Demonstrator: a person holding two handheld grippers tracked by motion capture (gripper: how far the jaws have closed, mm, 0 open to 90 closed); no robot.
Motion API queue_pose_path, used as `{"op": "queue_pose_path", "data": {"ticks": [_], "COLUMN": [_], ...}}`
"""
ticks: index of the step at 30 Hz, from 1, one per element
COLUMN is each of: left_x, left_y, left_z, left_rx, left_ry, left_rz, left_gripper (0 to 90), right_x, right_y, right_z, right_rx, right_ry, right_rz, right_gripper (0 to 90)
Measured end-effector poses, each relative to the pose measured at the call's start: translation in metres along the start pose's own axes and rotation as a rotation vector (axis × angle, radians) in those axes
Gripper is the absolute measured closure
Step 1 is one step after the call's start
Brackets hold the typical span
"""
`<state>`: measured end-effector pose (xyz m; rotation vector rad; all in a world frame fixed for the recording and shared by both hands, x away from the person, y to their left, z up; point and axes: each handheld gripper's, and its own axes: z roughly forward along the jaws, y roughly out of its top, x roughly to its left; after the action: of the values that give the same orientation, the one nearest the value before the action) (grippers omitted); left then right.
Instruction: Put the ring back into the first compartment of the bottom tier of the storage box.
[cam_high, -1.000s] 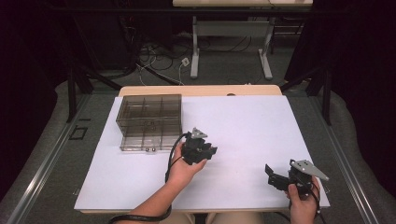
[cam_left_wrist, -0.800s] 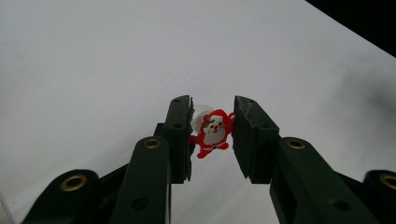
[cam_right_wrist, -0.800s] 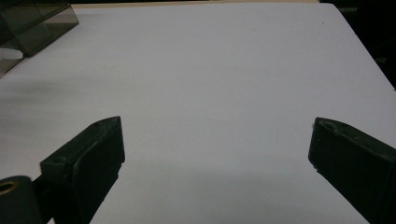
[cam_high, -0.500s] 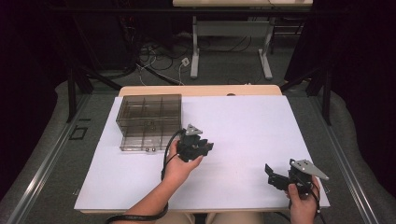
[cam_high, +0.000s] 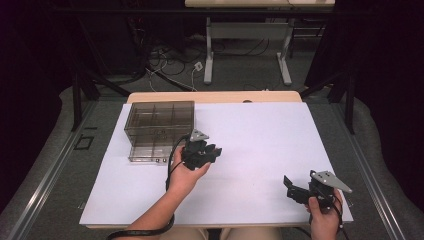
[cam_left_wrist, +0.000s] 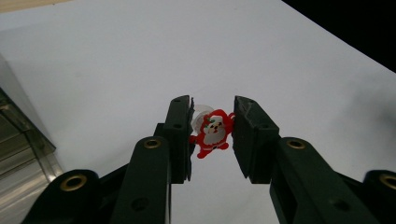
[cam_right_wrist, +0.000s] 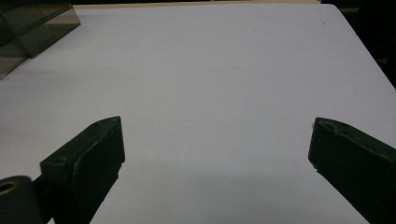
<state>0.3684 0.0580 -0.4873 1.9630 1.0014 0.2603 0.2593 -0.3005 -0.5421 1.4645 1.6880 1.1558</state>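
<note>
A small red and white Santa figure (cam_left_wrist: 212, 133) with a clear white piece behind its head hangs between the jaws of my left gripper (cam_left_wrist: 212, 102), which is shut on it above the white sheet. In the high view the left gripper (cam_high: 214, 152) sits left of the table's centre, just right of a smoky clear compartment box (cam_high: 157, 125), and points to the right. My right gripper (cam_high: 292, 189) rests near the front right corner of the sheet. Its jaws stand wide open with nothing between them (cam_right_wrist: 215, 135).
A white sheet (cam_high: 260, 140) covers most of the wooden table. The compartment box (cam_left_wrist: 18, 140) stands at the back left, and its corner (cam_right_wrist: 32, 23) shows in the right gripper view. Dark floor, cables and table legs lie beyond the far edge.
My left gripper has drifted a little to the left and away, toward the box, still holding the Santa figure. The right gripper has stayed where it was.
</note>
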Motion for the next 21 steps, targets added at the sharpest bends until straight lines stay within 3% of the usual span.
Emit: {"op": "queue_pose_path", "data": {"ticks": [4, 21], "left_x": [0.006, 0.032], "left_y": [0.001, 0.004], "left_z": [-0.006, -0.029], "left_rx": [-0.002, -0.036], "left_ry": [0.011, 0.064], "left_rz": [0.008, -0.030], "left_gripper": [67.8, 67.8], "right_x": [0.001, 0.000], "right_y": [0.000, 0.000], "right_z": [0.001, 0.001], "right_rx": [-0.004, 0.006], "right_ry": [-0.003, 0.000], "right_rz": [0.005, 0.006], "right_gripper": [3.4, 3.7]}}
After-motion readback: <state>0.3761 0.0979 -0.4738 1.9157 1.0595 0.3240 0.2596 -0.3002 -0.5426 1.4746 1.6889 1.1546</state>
